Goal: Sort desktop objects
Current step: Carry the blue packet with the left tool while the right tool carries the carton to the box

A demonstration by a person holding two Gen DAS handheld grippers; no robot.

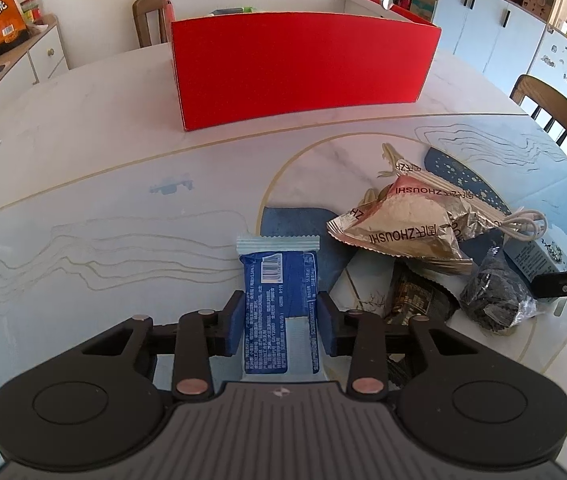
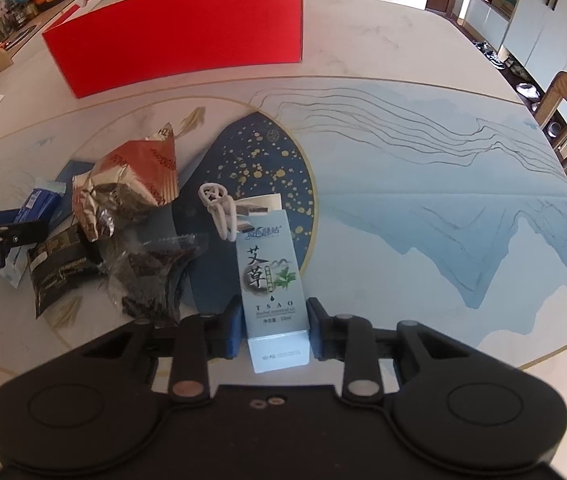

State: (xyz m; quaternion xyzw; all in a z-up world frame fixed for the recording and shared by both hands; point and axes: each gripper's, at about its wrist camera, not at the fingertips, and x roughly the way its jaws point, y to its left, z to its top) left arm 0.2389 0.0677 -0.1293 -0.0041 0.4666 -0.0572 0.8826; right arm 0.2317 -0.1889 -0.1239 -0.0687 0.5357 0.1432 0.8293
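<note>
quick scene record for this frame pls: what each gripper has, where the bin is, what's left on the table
left hand-held gripper: shut on blue snack packet
right hand-held gripper: pads at the sides of pale blue carton; contact unclear
bin: red box, far side of table
loose pile: gold snack bags, white cable, dark packets

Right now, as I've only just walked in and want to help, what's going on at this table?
A person is sorting clutter with two handheld grippers. The left gripper is shut on a blue snack packet; the right gripper brackets a pale blue carton. Both items are still low by the pile, and the red box waits behind.
</note>
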